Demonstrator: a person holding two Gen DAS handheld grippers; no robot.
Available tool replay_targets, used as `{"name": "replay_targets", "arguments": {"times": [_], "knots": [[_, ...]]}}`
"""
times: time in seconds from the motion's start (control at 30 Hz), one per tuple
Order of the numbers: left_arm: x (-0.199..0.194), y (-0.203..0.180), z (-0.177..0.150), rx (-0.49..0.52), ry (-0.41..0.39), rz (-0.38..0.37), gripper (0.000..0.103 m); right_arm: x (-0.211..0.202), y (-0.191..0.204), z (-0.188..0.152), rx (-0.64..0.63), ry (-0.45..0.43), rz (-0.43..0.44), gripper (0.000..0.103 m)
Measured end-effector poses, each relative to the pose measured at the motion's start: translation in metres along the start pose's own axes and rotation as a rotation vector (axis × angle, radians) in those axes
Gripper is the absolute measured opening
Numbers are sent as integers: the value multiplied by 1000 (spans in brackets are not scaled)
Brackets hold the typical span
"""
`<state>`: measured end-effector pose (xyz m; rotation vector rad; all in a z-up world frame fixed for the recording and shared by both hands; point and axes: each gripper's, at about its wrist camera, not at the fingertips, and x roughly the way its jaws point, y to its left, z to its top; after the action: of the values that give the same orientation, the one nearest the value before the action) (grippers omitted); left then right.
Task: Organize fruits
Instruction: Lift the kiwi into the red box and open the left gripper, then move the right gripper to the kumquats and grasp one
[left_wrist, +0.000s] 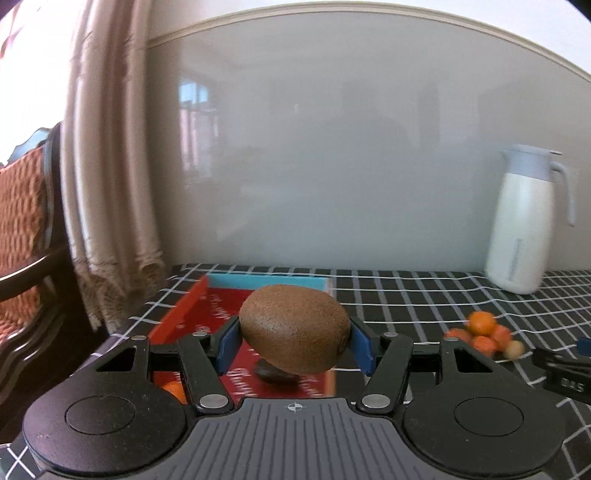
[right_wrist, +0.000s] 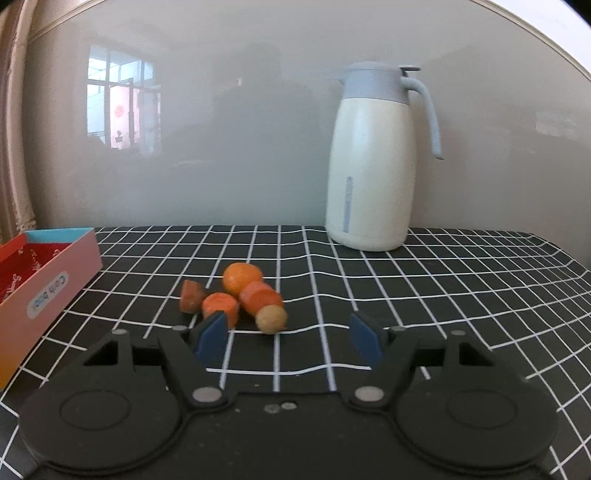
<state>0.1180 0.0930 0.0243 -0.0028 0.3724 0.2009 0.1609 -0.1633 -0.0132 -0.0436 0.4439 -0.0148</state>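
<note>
A: So, from the left wrist view, what is the left gripper doing?

B: Its jaws are clamping a brown kiwi by its two ends, blue pads pressing on each side. It is hanging over the open red box, which is sitting at the left end of the checked desk. A dark fruit and something orange are already lying inside. To do this well, I judge the kiwi should be lowered close to the box floor, clear of the dark fruit, before the jaws let go, so it is not rolling or bruising.

A: And from the right wrist view?

B: The right gripper is hovering with jaws released and nothing between them, pointing at a small pile of fruit: orange pieces, a dark red one, and a tan round one nearest. A white jug is standing well behind.
</note>
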Motion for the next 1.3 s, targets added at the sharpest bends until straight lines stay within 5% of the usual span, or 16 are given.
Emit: {"name": "replay_targets", "arguments": {"times": [0.57,0.83,0.9,0.93,1.3], "knots": [[56,53,-17,-85,80,134,61,3,27,2,-52,-14,16,73],[58,47,-17,-87,79,154,62,1,22,3,-56,-18,11,73],[49,42,-15,-71,46,154,91,0,21,3,-57,-20,12,73],[45,41,-14,-65,25,158,96,-1,21,3,-58,-21,12,73],[9,22,-10,-26,-58,118,101,-8,17,2,-78,-28,16,73]]}}
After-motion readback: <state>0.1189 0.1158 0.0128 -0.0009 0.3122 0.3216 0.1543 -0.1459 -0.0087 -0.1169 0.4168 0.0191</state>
